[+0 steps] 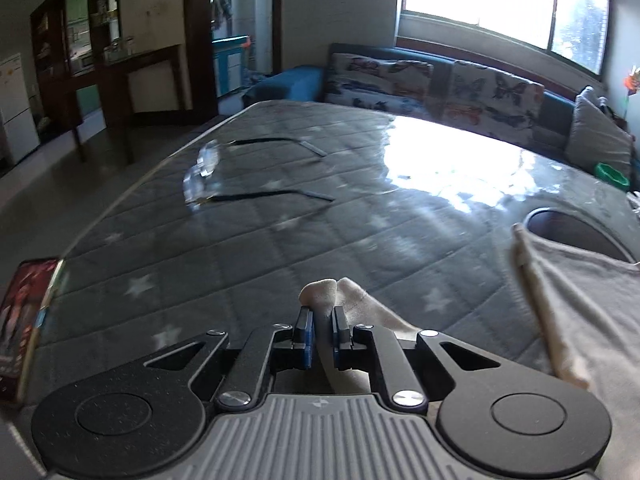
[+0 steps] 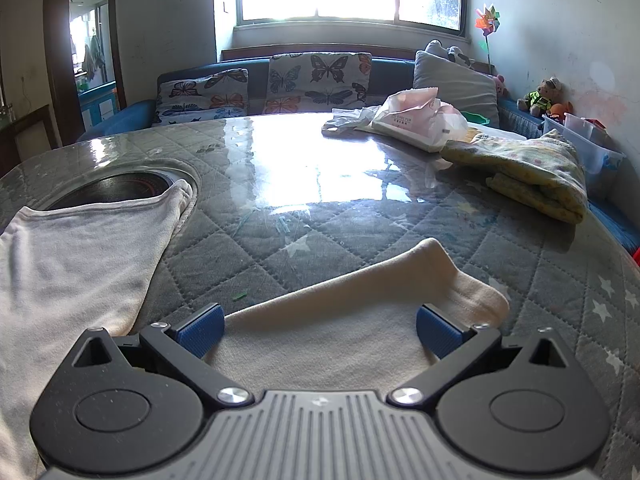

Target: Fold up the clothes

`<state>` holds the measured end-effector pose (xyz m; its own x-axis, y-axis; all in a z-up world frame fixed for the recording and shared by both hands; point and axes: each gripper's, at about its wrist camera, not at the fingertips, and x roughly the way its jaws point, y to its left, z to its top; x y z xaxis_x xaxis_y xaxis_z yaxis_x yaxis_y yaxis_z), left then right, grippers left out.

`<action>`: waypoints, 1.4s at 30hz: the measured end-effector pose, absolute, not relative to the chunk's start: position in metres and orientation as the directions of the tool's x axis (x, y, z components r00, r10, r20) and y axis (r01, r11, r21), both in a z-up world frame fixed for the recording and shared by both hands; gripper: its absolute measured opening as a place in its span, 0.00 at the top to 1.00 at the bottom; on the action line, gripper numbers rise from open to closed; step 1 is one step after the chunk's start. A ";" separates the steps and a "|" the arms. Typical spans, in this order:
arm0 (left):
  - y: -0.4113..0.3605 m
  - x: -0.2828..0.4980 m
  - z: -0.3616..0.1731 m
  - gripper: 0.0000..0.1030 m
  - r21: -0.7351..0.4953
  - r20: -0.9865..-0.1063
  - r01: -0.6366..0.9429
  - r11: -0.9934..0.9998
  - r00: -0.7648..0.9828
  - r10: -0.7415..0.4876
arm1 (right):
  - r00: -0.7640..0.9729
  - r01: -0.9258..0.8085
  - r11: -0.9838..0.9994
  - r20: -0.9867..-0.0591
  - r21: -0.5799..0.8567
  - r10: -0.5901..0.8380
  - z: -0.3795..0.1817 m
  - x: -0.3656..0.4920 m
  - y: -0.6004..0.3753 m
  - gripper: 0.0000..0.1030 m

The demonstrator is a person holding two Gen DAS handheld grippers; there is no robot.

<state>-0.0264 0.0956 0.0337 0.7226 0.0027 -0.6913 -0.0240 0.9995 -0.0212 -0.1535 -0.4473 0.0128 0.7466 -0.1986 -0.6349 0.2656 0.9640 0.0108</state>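
- Landmark: round dark recess (image 2: 120,188) set in the quilted star-print table (image 2: 304,216).
- Left gripper (image 1: 320,322): blue pads drawn together, clamped on a bunched edge of cream garment (image 1: 332,292); the cloth pokes out just past the fingertips and trails back toward the right of that view.
- In the left wrist view the recess (image 1: 572,228) sits well off to the right of the clamped cloth, with a pale grey garment (image 1: 580,292) lying up against its near rim.
- Right gripper (image 2: 318,328): jaws wide apart, nothing pinched; the cream garment (image 2: 360,300) lies flat on the table between and beyond the fingers, well right of the recess.
- Pale grey garment (image 2: 80,256) in the right wrist view: its hem overlaps the near edge of the recess and spreads toward the camera.
- Folded yellow patterned cloth (image 2: 536,172) far right of the recess, near the table edge; a pink and white plastic bag (image 2: 420,120) just behind it.
- Spectacles (image 1: 208,168) lie open on the table, far left of the recess.
- Butterfly-print sofa cushions (image 2: 316,80) beyond the table.
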 end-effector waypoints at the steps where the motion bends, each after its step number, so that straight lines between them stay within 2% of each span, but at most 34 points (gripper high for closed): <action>1: 0.100 -0.028 0.032 0.90 -0.019 -0.697 -0.031 0.999 0.717 0.009 | 0.747 0.266 0.964 -0.635 0.011 -0.198 0.013 -0.154 -0.447 0.00; 9: 0.111 -0.027 0.022 0.88 -0.046 -0.716 -0.063 0.997 0.698 0.011 | 0.749 0.265 0.964 -0.634 0.020 -0.192 0.013 -0.154 -0.449 0.00; 14: 0.110 -0.030 0.023 0.88 0.021 -0.702 -0.116 0.993 0.705 0.097 | 0.749 0.265 0.964 -0.634 0.020 -0.193 0.013 -0.154 -0.449 0.00; 19: 0.115 -0.037 0.025 0.85 0.017 -0.710 -0.165 0.986 0.693 0.128 | 0.749 0.265 0.964 -0.634 0.020 -0.193 0.012 -0.154 -0.449 0.00; 20: 0.115 -0.038 0.026 0.83 0.021 -0.711 -0.168 0.986 0.690 0.133 | 0.749 0.265 0.964 -0.634 0.020 -0.193 0.012 -0.154 -0.449 0.00; 22: 0.115 -0.040 0.026 0.67 0.042 -0.710 -0.180 0.983 0.687 0.156 | 0.749 0.265 0.964 -0.634 0.020 -0.193 0.012 -0.154 -0.449 0.00; 23: 0.115 -0.040 0.025 0.64 0.059 -0.706 -0.190 0.980 0.686 0.176 | 0.749 0.265 0.964 -0.634 0.021 -0.192 0.012 -0.154 -0.449 0.00; 26: 0.121 -0.036 0.026 0.62 0.037 -0.714 -0.193 0.980 0.681 0.161 | 0.750 0.265 0.964 -0.633 0.023 -0.191 0.012 -0.154 -0.448 0.00; 32: 0.120 -0.041 0.035 0.47 0.023 -0.702 -0.168 0.985 0.699 0.136 | 0.750 0.265 0.964 -0.633 0.024 -0.191 0.012 -0.154 -0.448 0.00; 34: 0.117 -0.043 0.038 0.27 -0.007 -0.695 -0.145 0.989 0.712 0.099 | 0.750 0.266 0.964 -0.633 0.024 -0.191 0.012 -0.154 -0.448 0.00; 35: 0.114 -0.044 0.039 0.24 -0.016 -0.692 -0.137 0.990 0.717 0.088 | 0.750 0.266 0.964 -0.633 0.024 -0.191 0.012 -0.154 -0.448 0.00; 42: 0.094 -0.038 0.032 0.22 0.033 -0.694 -0.091 0.995 0.715 0.088 | 0.749 0.266 0.964 -0.633 0.021 -0.193 0.012 -0.154 -0.448 0.00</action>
